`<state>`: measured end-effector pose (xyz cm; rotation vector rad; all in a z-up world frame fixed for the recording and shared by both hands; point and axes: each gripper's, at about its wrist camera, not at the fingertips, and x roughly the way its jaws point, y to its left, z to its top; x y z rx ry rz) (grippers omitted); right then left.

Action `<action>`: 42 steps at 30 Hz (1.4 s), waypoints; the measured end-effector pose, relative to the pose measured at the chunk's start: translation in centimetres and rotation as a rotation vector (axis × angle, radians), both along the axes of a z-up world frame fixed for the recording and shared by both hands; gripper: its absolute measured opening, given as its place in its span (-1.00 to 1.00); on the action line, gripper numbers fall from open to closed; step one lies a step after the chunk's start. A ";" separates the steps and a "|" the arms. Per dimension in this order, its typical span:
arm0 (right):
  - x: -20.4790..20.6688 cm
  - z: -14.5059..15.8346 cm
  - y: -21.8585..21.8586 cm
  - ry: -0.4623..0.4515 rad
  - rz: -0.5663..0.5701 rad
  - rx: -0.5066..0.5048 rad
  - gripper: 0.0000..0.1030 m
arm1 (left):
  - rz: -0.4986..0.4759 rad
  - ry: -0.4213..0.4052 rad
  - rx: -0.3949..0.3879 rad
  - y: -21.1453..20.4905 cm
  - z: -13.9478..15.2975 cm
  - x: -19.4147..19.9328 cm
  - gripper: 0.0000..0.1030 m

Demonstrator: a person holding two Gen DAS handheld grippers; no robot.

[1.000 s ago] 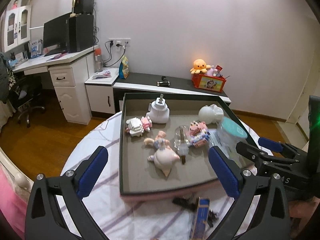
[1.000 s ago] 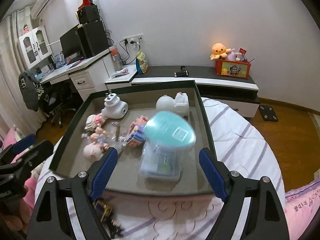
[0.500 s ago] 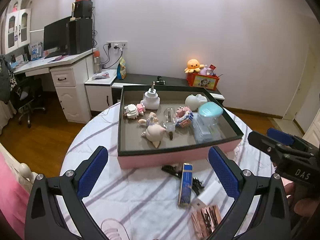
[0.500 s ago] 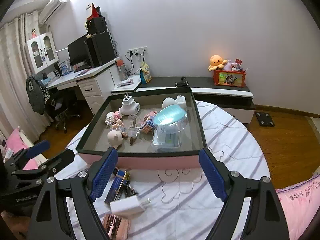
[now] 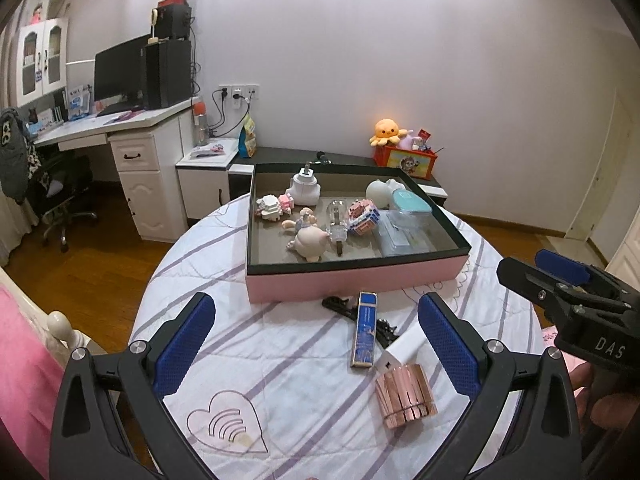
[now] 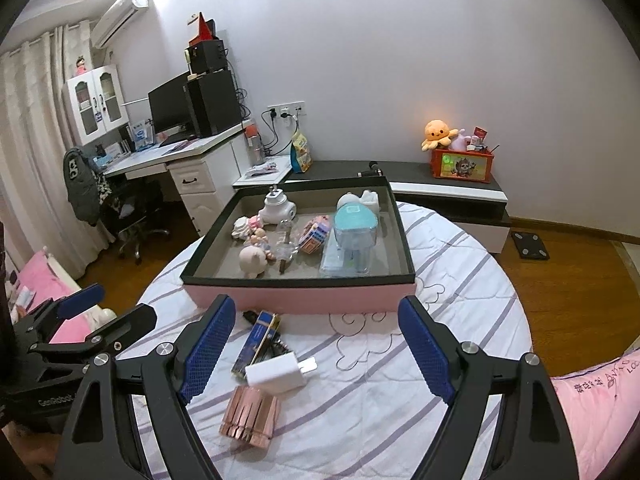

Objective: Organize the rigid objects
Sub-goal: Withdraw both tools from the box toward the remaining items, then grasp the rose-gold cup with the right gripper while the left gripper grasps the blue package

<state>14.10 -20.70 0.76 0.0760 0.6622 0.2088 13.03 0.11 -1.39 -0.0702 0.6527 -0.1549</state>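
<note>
Even, soft indoor light fills both views; the white back wall (image 5: pixel 400 60) glows brightest. Focus is sharp, fisheye bending curves the edges, and the corners vignette black.

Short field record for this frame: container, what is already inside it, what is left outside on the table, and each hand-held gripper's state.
container: pink box with dark rim, on the round table
inside: pig figurine, teal-lidded clear container, block toys, white items
outside, near side: blue lighter, white charger, rose-gold ribbed cylinder, lying on its side
left hand-held gripper: open, empty
right hand-held gripper: open, empty
</note>
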 end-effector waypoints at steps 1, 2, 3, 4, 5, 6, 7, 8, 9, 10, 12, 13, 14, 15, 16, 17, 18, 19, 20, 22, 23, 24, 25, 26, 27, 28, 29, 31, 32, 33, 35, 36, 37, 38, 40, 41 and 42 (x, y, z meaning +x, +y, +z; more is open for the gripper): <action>-0.2 -0.1 0.0 0.002 0.000 -0.002 0.65 | 0.001 -0.001 -0.001 0.0 0.0 -0.2 0.99; -0.4 -0.1 0.1 0.004 0.002 -0.003 0.65 | 0.001 -0.001 -0.001 0.1 0.0 -0.4 0.99; -0.6 -0.2 0.1 0.005 0.003 -0.004 0.65 | 0.002 0.000 -0.003 0.1 0.0 -0.6 0.99; -0.7 -0.2 0.2 0.005 0.004 -0.006 0.65 | 0.002 0.002 -0.004 0.1 -0.1 -0.7 0.99; -0.8 -0.2 0.2 0.006 0.004 -0.008 0.65 | 0.002 0.002 -0.006 0.1 0.0 -0.8 0.99; -0.9 -0.2 0.2 0.005 0.005 -0.008 0.65 | 0.003 0.001 -0.006 0.1 0.0 -0.9 0.99; -1.0 -0.1 0.2 0.004 0.006 -0.007 0.65 | 0.002 0.000 -0.006 0.1 0.0 -1.1 0.99; -1.1 -0.1 0.3 0.002 0.006 -0.009 0.65 | 0.001 -0.002 -0.005 0.1 0.1 -1.3 0.99; -1.0 -0.1 0.3 0.001 0.006 -0.010 0.65 | 0.003 -0.003 -0.004 0.1 0.1 -1.3 0.99; -1.1 0.0 0.3 -0.001 0.007 -0.010 0.65 | 0.003 -0.005 -0.005 0.1 0.2 -1.5 0.99; -1.3 0.1 0.4 -0.004 0.007 -0.010 0.65 | 0.005 -0.008 -0.006 0.2 0.3 -1.7 0.99; -1.3 0.2 0.4 -0.005 0.008 -0.011 0.65 | 0.005 -0.009 -0.007 0.3 0.3 -1.7 0.99; -1.4 0.2 0.4 -0.006 0.009 -0.012 0.65 | 0.006 -0.009 -0.008 0.3 0.4 -1.7 0.99; -1.5 0.2 0.5 -0.007 0.010 -0.013 0.65 | 0.006 -0.009 -0.009 0.3 0.4 -1.8 0.99; -1.6 0.3 0.5 -0.007 0.009 -0.014 0.65 | 0.005 -0.009 -0.007 0.3 0.4 -1.8 0.99; -1.6 0.3 0.5 -0.008 0.009 -0.014 0.65 | 0.005 -0.009 -0.007 0.3 0.4 -1.8 0.99; -1.7 0.3 0.5 -0.008 0.009 -0.014 0.65 | 0.005 -0.009 -0.007 0.3 0.4 -1.8 0.99; -1.7 0.3 0.4 -0.008 0.008 -0.014 0.65 | 0.004 -0.008 -0.007 0.3 0.3 -1.8 0.99; -1.6 0.3 0.5 -0.007 0.009 -0.014 0.65 | 0.005 -0.008 -0.007 0.3 0.3 -1.8 0.99; -1.7 0.3 0.5 -0.005 0.008 -0.014 0.65 | 0.006 -0.007 -0.008 0.3 0.3 -1.8 0.99; -1.7 0.3 0.5 -0.005 0.008 -0.015 0.65 | 0.007 -0.006 -0.009 0.4 0.3 -1.9 0.99; -1.7 0.3 0.5 -0.004 0.007 -0.016 0.65 | 0.008 -0.005 -0.009 0.4 0.3 -1.9 0.99; -1.8 0.3 0.5 -0.002 0.006 -0.017 0.65 | 0.009 -0.004 -0.009 0.5 0.3 -2.0 0.99; -1.8 0.3 0.4 -0.001 0.006 -0.016 0.65 | 0.010 -0.003 -0.009 0.5 0.3 -2.0 0.99; -1.8 0.2 0.4 0.000 0.005 -0.015 0.65 | 0.011 -0.003 -0.010 0.5 0.3 -2.1 0.99; -1.8 0.2 0.4 -0.001 0.005 -0.015 0.65 | 0.011 -0.002 -0.009 0.5 0.3 -2.1 0.99; -1.8 0.2 0.4 0.000 0.005 -0.016 0.65 | 0.011 -0.003 -0.008 0.5 0.2 -2.2 0.99; -1.8 0.2 0.3 0.000 0.005 -0.016 0.65 | 0.012 -0.002 -0.009 0.5 0.2 -2.2 0.99; -1.8 0.2 0.4 0.000 0.006 -0.015 0.65 | 0.011 -0.002 -0.010 0.5 0.2 -2.2 0.99; -1.8 0.2 0.4 0.000 0.006 -0.015 0.65 | 0.012 -0.003 -0.008 0.6 0.2 -2.2 0.99; -1.7 0.1 0.3 0.004 0.005 -0.016 0.65 | 0.012 -0.001 -0.008 0.5 0.1 -2.2 0.99; -1.7 0.0 0.3 0.007 0.004 -0.015 0.65 | 0.014 0.001 -0.006 0.5 0.1 -2.2 0.99; -1.8 -0.2 0.2 0.014 0.003 -0.015 0.65 | 0.014 0.003 -0.005 0.5 0.0 -2.2 0.99; -1.8 -0.6 0.2 0.020 0.002 -0.017 0.65 | 0.017 0.009 -0.002 0.6 -0.2 -2.1 0.99; -1.7 -1.4 0.1 0.040 0.002 -0.018 0.65 | 0.021 0.021 0.000 0.7 -0.7 -1.9 0.99; -1.7 -2.1 0.2 0.059 0.004 -0.018 0.65 | 0.025 0.030 0.002 0.7 -1.2 -1.8 0.99; -1.7 -2.6 0.3 0.075 0.007 -0.019 0.65 | 0.030 0.041 0.004 0.7 -1.6 -1.7 0.99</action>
